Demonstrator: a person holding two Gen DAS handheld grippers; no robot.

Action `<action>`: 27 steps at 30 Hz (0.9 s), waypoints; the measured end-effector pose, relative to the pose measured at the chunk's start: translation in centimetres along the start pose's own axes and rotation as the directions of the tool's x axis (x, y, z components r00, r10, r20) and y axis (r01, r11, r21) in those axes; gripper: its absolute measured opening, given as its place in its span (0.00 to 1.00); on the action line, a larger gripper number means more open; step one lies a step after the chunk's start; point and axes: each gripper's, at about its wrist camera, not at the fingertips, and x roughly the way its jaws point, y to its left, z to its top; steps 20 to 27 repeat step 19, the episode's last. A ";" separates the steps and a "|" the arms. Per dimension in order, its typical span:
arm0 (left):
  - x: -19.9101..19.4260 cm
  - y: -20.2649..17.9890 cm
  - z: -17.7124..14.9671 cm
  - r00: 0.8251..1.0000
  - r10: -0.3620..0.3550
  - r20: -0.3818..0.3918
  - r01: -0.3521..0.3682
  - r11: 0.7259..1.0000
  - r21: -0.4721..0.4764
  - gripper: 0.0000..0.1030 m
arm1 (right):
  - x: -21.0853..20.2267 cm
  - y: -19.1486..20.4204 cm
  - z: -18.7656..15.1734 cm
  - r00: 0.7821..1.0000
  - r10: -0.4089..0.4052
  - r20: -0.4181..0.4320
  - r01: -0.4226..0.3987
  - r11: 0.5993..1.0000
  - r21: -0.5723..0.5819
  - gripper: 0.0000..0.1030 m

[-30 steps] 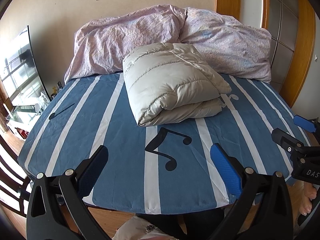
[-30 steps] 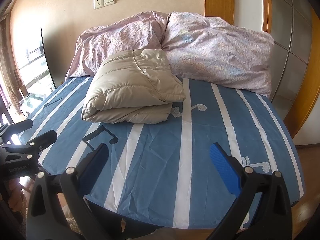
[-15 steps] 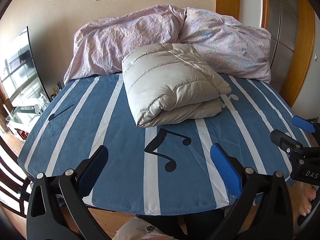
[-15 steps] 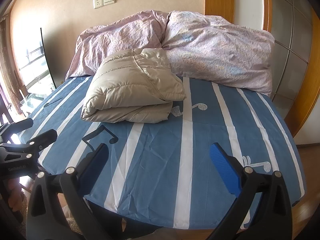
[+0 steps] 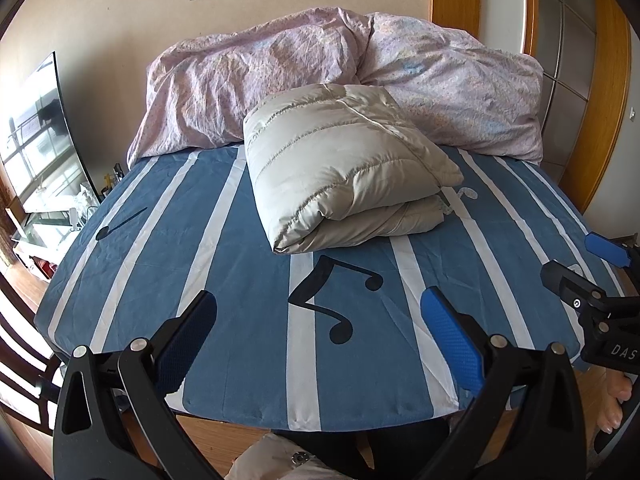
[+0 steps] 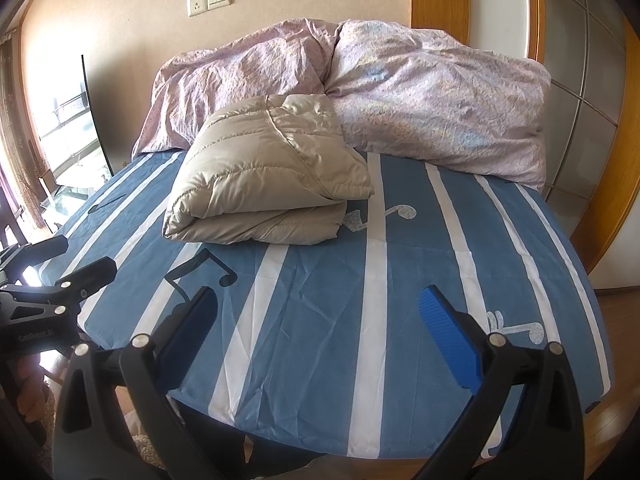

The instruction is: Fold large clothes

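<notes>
A beige quilted down jacket [image 5: 340,168] lies folded into a thick bundle on the blue striped bed sheet [image 5: 240,280], against the pink duvet. It also shows in the right wrist view [image 6: 264,188]. My left gripper [image 5: 318,340] is open and empty above the bed's near edge, well short of the jacket. My right gripper [image 6: 318,338] is open and empty, also near the front edge. Each gripper shows at the side of the other's view: the right one [image 5: 588,272] and the left one [image 6: 60,264].
A crumpled pink duvet [image 5: 320,84] is piled at the back of the bed against the wall. A TV screen [image 5: 36,140] and a low stand are at the left. A wooden door frame [image 6: 612,140] stands at the right. Wooden floor lies below the bed edge.
Both views have shifted only slightly; the jacket lies still and both grippers stay open near the bed's front edge.
</notes>
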 end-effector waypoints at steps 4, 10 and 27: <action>0.1 0.1 0.0 1.000 -0.001 0.000 0.001 1.000 0.001 0.99 | 0.0 -0.1 0.1 1.000 0.001 0.001 -0.001 1.000 0.000 0.98; 0.1 0.0 -0.1 1.000 -0.001 0.000 0.001 1.000 0.001 0.99 | 0.0 -0.2 0.1 1.000 0.001 0.000 -0.001 1.000 -0.001 0.98; 0.4 0.1 -0.1 1.000 -0.003 -0.002 0.003 1.000 0.001 0.99 | 0.1 -0.1 0.0 1.000 0.003 -0.001 -0.003 1.000 -0.001 0.98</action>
